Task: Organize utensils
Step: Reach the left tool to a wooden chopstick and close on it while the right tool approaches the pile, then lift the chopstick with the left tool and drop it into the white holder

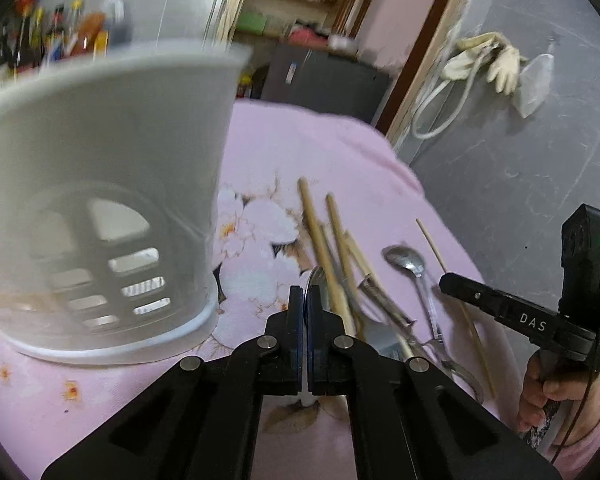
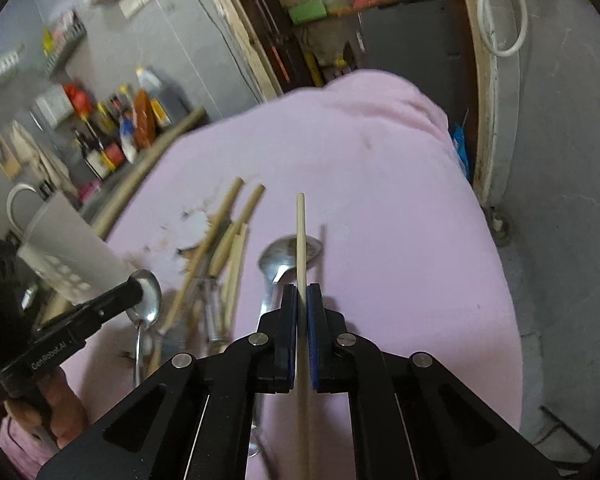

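My left gripper (image 1: 305, 292) is shut on a metal spoon (image 1: 315, 276), seen edge-on between its pads. In the right wrist view that spoon's bowl (image 2: 147, 296) sticks out of the left gripper (image 2: 138, 286). A white slotted utensil holder (image 1: 100, 184) looms close at the left, blurred. My right gripper (image 2: 301, 292) is shut on a thin pale chopstick (image 2: 301, 232) that points away from it. Under it on the pink cloth (image 2: 380, 200) lie a second spoon (image 2: 284, 258) and a pile of wooden chopsticks (image 2: 228, 236).
More metal cutlery (image 1: 384, 300) is mixed into the pile. The cloth's edge drops to a grey floor (image 1: 520, 180) on the right. Bottles (image 2: 116, 132) crowd a ledge at the back left. A hand (image 1: 548, 392) holds the right gripper.
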The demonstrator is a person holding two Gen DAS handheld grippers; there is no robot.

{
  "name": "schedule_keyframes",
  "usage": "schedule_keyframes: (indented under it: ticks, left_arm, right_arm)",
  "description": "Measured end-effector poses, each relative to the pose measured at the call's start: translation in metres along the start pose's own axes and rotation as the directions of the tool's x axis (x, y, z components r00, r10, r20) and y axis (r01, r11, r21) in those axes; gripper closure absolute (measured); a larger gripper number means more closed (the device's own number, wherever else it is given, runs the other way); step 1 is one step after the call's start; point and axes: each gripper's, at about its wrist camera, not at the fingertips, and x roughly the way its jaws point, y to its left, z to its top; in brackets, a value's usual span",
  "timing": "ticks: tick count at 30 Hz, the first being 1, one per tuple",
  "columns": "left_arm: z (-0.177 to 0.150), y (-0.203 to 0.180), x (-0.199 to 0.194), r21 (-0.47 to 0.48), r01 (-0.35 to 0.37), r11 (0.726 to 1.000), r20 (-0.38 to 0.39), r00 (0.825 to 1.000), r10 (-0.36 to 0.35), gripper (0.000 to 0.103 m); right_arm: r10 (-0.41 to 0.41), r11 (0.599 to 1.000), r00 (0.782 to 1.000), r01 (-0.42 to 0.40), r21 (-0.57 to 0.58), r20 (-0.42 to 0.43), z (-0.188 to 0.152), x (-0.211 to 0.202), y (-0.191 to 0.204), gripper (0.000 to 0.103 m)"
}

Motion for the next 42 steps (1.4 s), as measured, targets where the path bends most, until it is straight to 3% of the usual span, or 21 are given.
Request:
schedule_keyframes:
  ticks: [2,5,8,9,11,15,19,23,26,30,35,42]
  left_arm:
    - [-0.005,-0.010,-0.013,0.039,-0.016,0.999,0.060,0.998,0.013,0.103]
    - [-0.010,-0.024,-0.032,0.083,-0.036,0.996,0.165,0.986,0.021,0.103]
    - [-0.009,-0.035,-0.048,0.092,-0.037,0.995,0.244,0.970,0.014,0.103]
    - [-0.007,-0.036,-0.055,0.088,-0.036,0.995,0.267,0.964,0.011,0.103]
    - [-0.004,-0.033,-0.070,0.076,-0.049,0.996,0.317,0.948,0.022,0.103]
    - [0.010,-0.027,-0.103,0.059,-0.134,0.989,0.440,0.893,0.094,0.103]
    - [0.027,-0.005,-0.133,0.003,-0.192,0.981,0.519,0.839,0.163,0.103]
    - [0.042,0.031,-0.159,-0.080,-0.230,0.970,0.575,0.784,0.233,0.103]
    - [0.052,0.058,-0.178,-0.155,-0.279,0.948,0.623,0.717,0.313,0.103]
    - [0.058,0.091,-0.195,-0.243,-0.348,0.906,0.666,0.619,0.417,0.103]
    - [0.061,0.121,-0.192,-0.304,-0.433,0.849,0.673,0.533,0.512,0.103]
    - [0.054,0.127,-0.161,-0.293,-0.500,0.815,0.655,0.515,0.552,0.103]
  right_arm:
    - [0.023,1.000,0.999,-0.024,0.010,0.046,-0.005,-0.008,0.003,0.100]
    - [0.061,0.998,0.978,-0.059,-0.016,0.197,-0.016,-0.032,0.014,0.100]
    - [0.095,0.995,0.938,-0.076,-0.069,0.334,-0.021,-0.052,0.030,0.100]
    - [0.108,0.992,0.910,-0.071,-0.107,0.400,-0.024,-0.060,0.040,0.100]
    - [0.123,0.987,0.875,-0.058,-0.152,0.468,-0.025,-0.069,0.052,0.100]
    - [0.183,0.968,0.783,-0.039,-0.247,0.595,-0.020,-0.078,0.089,0.100]
    - [0.233,0.956,0.707,-0.040,-0.291,0.668,-0.010,-0.077,0.122,0.100]
    - [0.278,0.951,0.647,-0.081,-0.299,0.710,0.006,-0.067,0.152,0.100]
    - [0.320,0.944,0.615,-0.138,-0.301,0.721,0.021,-0.059,0.171,0.100]
    - [0.372,0.928,0.580,-0.220,-0.300,0.725,0.042,-0.043,0.193,0.100]
    - [0.384,0.923,0.558,-0.250,-0.291,0.736,0.053,-0.025,0.205,0.100]
    - [0.332,0.943,0.579,-0.178,-0.282,0.745,0.047,0.003,0.208,0.100]
